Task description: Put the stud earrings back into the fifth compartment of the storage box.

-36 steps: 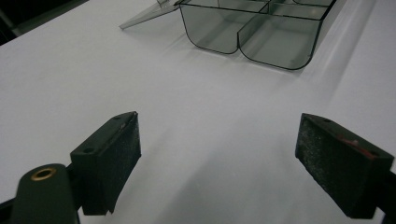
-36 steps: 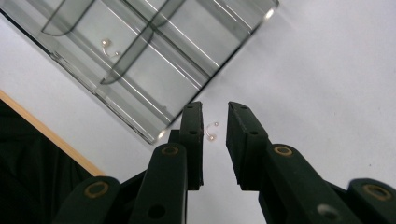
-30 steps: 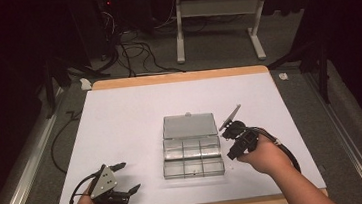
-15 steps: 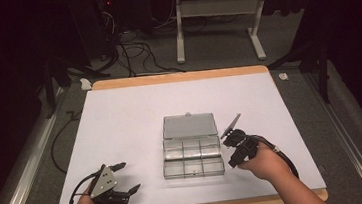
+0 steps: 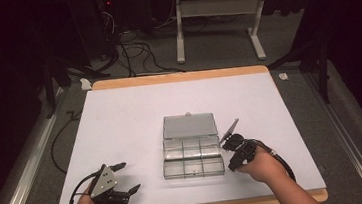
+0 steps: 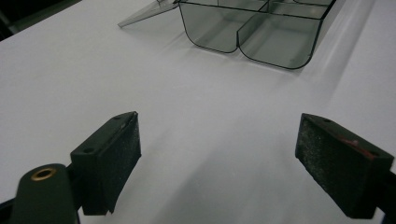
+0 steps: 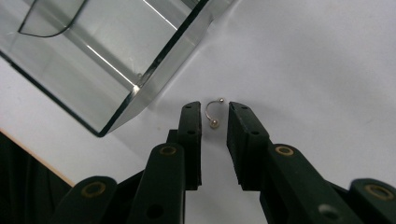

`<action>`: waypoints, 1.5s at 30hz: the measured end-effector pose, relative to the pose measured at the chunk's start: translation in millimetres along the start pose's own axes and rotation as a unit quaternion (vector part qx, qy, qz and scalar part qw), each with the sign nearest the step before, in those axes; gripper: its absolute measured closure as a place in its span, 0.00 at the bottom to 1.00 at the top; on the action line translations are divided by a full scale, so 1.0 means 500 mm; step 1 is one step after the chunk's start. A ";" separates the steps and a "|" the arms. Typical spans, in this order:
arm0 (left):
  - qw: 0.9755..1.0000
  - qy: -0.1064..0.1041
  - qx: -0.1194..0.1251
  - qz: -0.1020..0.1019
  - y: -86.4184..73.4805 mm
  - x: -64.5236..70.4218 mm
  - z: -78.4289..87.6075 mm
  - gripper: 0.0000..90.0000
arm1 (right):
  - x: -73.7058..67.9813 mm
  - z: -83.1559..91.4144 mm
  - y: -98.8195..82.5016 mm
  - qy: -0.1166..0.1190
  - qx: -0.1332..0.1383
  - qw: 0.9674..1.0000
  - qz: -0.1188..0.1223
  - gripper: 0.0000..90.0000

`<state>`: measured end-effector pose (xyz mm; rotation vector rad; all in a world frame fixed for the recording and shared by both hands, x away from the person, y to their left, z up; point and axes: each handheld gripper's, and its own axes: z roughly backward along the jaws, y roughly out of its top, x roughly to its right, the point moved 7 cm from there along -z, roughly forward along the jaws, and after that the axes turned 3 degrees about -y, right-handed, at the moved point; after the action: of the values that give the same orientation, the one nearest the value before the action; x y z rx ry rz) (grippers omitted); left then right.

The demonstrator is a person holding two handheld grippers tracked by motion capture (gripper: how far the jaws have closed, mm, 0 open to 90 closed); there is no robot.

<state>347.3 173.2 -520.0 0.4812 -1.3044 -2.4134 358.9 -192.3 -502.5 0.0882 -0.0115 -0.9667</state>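
Observation:
A small curved metal stud with a ball at each end [image 7: 211,112] lies on the white table top, just right of the clear compartment box [image 7: 154,74]. My right gripper [image 7: 215,126] points down at it, its jaws a narrow gap apart. The stud lies between the tips, and neither pad touches it. In the high view the right gripper [image 5: 228,153] sits low against the right side of the box [image 5: 194,173], whose lid [image 5: 189,126] lies open behind it. My left gripper [image 5: 130,176] rests at the front left, jaws wide open and empty [image 6: 217,158].
The white sheet [image 5: 130,117] covers a wooden table whose edge [image 5: 181,77] shows at the back. The box's near compartments [image 6: 280,42] lie ahead of the left gripper. A cable [image 5: 280,160] loops from the right gripper. Beyond the table are a dark floor, cables and a desk frame [image 5: 215,8].
My right hand has come down and slightly nearer, lowering its gripper beside the box's right side. The left hand and the box have stayed still.

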 end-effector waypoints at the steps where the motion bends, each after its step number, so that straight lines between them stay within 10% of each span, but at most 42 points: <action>1: 1.000 0.000 0.000 0.000 0.000 0.000 0.000 0.17 | 0.002 -0.002 0.002 -0.001 0.001 1.000 0.006 0.85; 15: 1.000 0.000 -0.001 0.000 0.000 0.000 0.000 0.17 | 0.003 -0.008 0.004 -0.007 -0.009 1.000 0.008 0.96; 45: 1.000 0.004 0.001 -0.004 0.000 0.001 0.001 0.17 | -0.048 0.091 0.060 0.003 0.011 0.999 0.039 0.96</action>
<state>346.7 173.1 -519.7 0.4975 -1.3053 -2.4139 367.7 -159.0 -454.1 0.1098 -0.0199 -0.8877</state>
